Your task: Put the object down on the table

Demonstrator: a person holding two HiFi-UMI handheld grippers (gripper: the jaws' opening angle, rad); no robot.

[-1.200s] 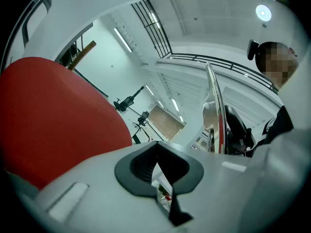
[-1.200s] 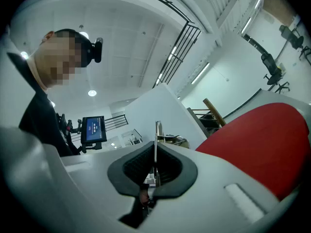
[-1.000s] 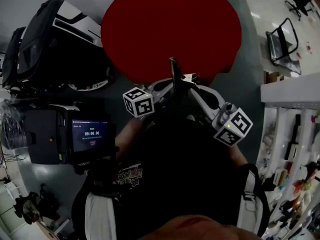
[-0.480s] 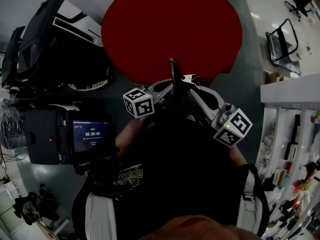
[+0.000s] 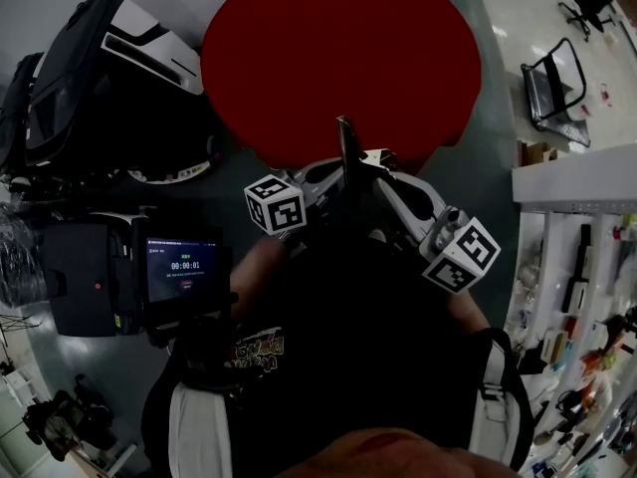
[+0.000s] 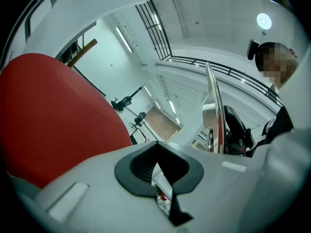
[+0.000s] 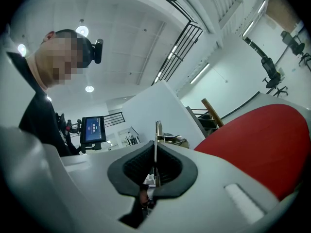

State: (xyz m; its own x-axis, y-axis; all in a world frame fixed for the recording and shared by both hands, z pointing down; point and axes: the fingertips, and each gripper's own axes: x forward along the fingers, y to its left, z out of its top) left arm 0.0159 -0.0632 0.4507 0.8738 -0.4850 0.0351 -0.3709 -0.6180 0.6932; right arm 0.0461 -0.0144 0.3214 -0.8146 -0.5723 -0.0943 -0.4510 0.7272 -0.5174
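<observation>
Your right hand-held gripper (image 7: 155,152) clamps a thin metal strip (image 7: 156,135) near the red counter (image 5: 338,48). Your left hand-held gripper (image 6: 156,161), barely parted, holds nothing.

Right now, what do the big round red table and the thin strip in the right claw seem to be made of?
Round red table: smooth, even, matte colour with no grain or glare; painted board, laminate or plastic, I can't tell which. Thin upright silvery strip, pinched in the right claw: probably polished metal, since it is shiny along its narrow edge.
</observation>
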